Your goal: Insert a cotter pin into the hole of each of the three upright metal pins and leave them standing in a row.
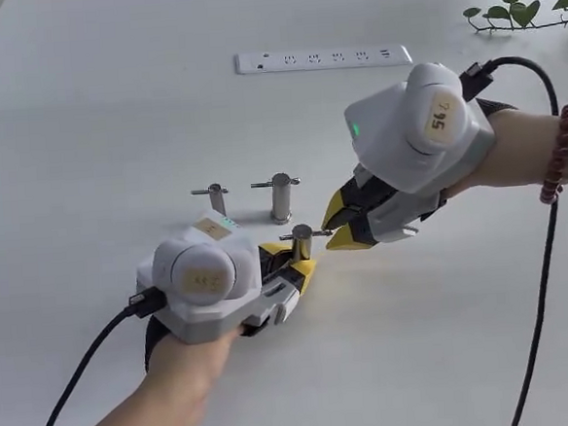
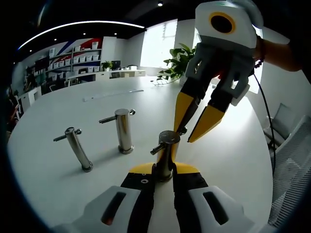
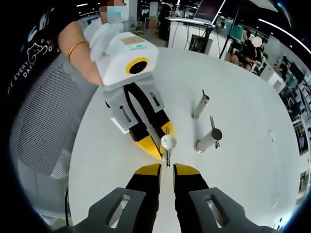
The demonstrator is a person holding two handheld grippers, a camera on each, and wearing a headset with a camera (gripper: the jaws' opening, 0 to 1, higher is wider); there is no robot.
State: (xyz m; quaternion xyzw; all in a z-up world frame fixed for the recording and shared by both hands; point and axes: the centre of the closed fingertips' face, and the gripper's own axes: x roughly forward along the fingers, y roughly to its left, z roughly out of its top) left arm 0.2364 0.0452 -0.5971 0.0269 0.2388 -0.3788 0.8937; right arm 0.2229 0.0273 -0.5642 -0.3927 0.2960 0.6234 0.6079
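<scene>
3 smooth cylindrical steel pins [image 1: 281,198] are stood on the matte white table [image 1: 112,118], each crossed by 1 thin cotter pin [image 2: 155,149]. The nearest pin [image 1: 303,241] is clamped at its base by the left gripper [image 2: 164,170]. The yellow-tipped jaws of the right gripper [image 3: 167,170] are held slightly apart about that cotter pin's end. 1 flat power strip [image 1: 324,59] is seen in the head view.

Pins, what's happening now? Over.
Left gripper shut on near pin. Right gripper open at its cotter. Other two pins have cotters. Nothing in the way.
</scene>
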